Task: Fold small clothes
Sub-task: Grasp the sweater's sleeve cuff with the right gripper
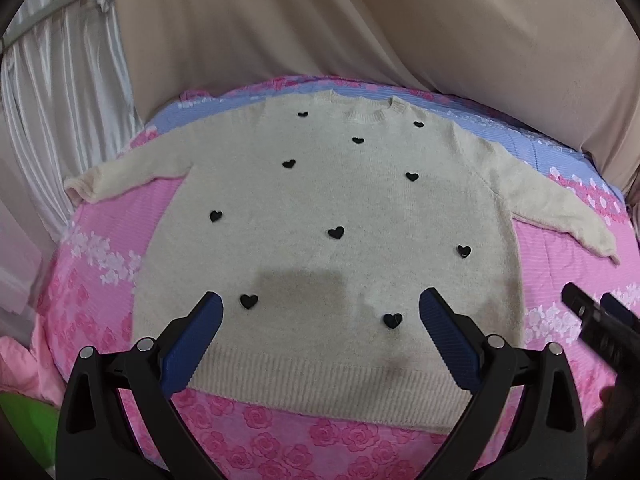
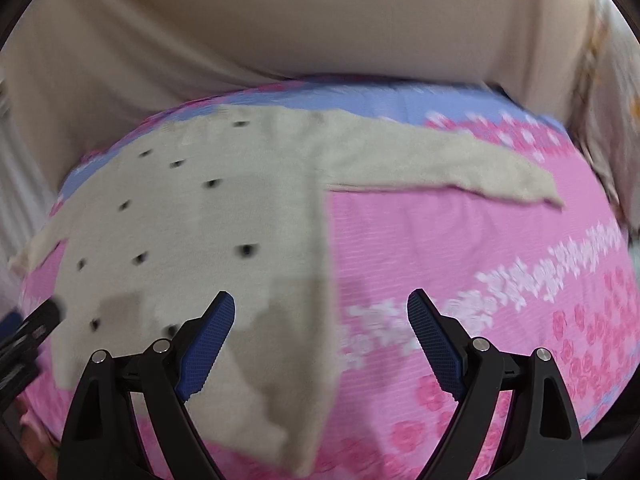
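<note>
While both grippers hang above the bed, nothing is held.

Sweater (image 1: 320, 208): cream knit w/ small black hearts, spread flat, front up, on the pink bedspread (image 1: 280, 440); collar at far side, ribbed hem at near side.
Sleeves: both stretched out, left sleeve (image 1: 120, 178) to the left edge of bed, right sleeve (image 2: 460, 168) to the right and a bit downward.
Left gripper (image 1: 320, 308): jaws wide apart, empty, over the near part of sweater, just beyond the hem.
Right gripper (image 2: 320, 308): jaws wide apart, empty, over the sweater's right side edge and the bedspread beside it; view is blurred.
Bedspread: rose pattern near, blue band at far side.
Behind bed: beige cloth (image 1: 360, 20).
</note>
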Available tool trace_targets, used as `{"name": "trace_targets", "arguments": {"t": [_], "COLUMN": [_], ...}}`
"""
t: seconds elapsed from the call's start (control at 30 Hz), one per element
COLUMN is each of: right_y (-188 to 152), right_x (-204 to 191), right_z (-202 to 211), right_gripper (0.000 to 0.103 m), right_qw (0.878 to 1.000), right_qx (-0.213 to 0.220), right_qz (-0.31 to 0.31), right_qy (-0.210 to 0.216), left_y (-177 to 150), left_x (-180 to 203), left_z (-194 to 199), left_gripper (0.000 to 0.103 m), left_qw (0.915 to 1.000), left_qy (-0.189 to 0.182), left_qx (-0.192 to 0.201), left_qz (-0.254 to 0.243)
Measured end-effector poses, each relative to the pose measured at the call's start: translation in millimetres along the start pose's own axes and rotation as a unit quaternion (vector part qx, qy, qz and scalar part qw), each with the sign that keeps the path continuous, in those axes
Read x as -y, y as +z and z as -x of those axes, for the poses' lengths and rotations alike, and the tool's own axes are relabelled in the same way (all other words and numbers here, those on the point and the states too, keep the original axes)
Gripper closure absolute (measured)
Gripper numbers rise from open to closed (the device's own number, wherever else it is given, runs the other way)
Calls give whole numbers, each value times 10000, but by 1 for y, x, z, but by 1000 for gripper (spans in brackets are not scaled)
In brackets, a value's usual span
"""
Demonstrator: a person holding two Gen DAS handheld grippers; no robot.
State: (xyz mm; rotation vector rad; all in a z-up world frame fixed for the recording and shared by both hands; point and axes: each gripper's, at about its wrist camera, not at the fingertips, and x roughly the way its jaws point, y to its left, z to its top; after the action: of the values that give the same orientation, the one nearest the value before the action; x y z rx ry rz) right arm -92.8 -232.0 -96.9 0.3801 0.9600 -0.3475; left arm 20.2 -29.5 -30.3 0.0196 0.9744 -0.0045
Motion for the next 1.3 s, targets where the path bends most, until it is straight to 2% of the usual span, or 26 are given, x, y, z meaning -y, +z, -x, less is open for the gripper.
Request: {"name": "trace_targets", "arguments": {"t": [0.1, 0.17, 0.23, 0.37, 0.4, 0.47, 0.5, 0.57, 0.6, 0.63, 0.67, 0.7, 0.73, 0.87, 1.0, 1.17, 1.3], "right_y": [21, 39, 55, 81, 84, 93, 96, 102, 106, 110, 113, 115, 116, 133, 179, 248, 276], "right_x": [86, 162, 225, 311, 323, 343, 350, 351, 350, 349, 349, 348, 348, 335, 289, 174, 57], "right_z": [-33, -55, -72, -108, -114, -134, -146, -148, -152, -153, -156, -160, -158, -127, -81, -29, -11], "right_gripper": [19, 27, 28, 33, 34, 44, 44, 46, 47, 66, 96, 95, 95, 95, 95, 95, 95], "right_qw": [9940, 9789, 9624, 9391, 9357, 9307, 9292, 9317, 9335, 9354, 9361, 9357, 9355, 9317, 9333, 9410, 9397], "right_qx": [-161, -142, -44, 25, 30, -7, -110, 105, 78, 158, 166, 106, 153, 696, 1161, 1379, 1250], "right_qz": [-1085, -2034, -2711, -3437, -3528, -3657, -3694, -3631, -3584, -3531, -3512, -3519, -3522, -3497, -3081, -1975, -1109], "right_qy": [30, 115, 135, -6, -44, -3, -4, -84, -126, -137, 64, 241, 242, 687, 1433, 2377, 2984], "left_y": [2, 2, 3, 5, 5, 7, 7, 9, 9, 10, 10, 11, 11, 14, 19, 24, 25], "left_x": [-6, -7, -6, -6, -6, -7, -7, -7, -6, -5, -4, -2, -1, 5, 9, 9, -9], "left_z": [-4, -4, -5, -5, -5, -4, -4, -5, -6, -8, -9, -11, -13, -15, -20, -23, -26], "left_gripper": [7, 7, 7, 7, 6, 6, 6, 6, 6, 6, 6, 6, 6, 6, 6, 6, 6], "left_qw": [9997, 9993, 9989, 9976, 9972, 9965, 9960, 9952, 9949, 9948, 9948, 9949, 9950, 9965, 9984, 9995, 9991], "left_qy": [15, 107, 231, 463, 533, 649, 711, 802, 835, 850, 857, 858, 849, 733, 447, 99, -112], "left_qx": [-94, -93, -105, -171, -178, -178, -183, -216, -245, -268, -294, -325, -348, -313, -293, -234, -225], "left_qz": [238, 332, 394, 480, 492, 503, 511, 512, 501, 488, 463, 424, 383, 244, 194, 170, 332]}}
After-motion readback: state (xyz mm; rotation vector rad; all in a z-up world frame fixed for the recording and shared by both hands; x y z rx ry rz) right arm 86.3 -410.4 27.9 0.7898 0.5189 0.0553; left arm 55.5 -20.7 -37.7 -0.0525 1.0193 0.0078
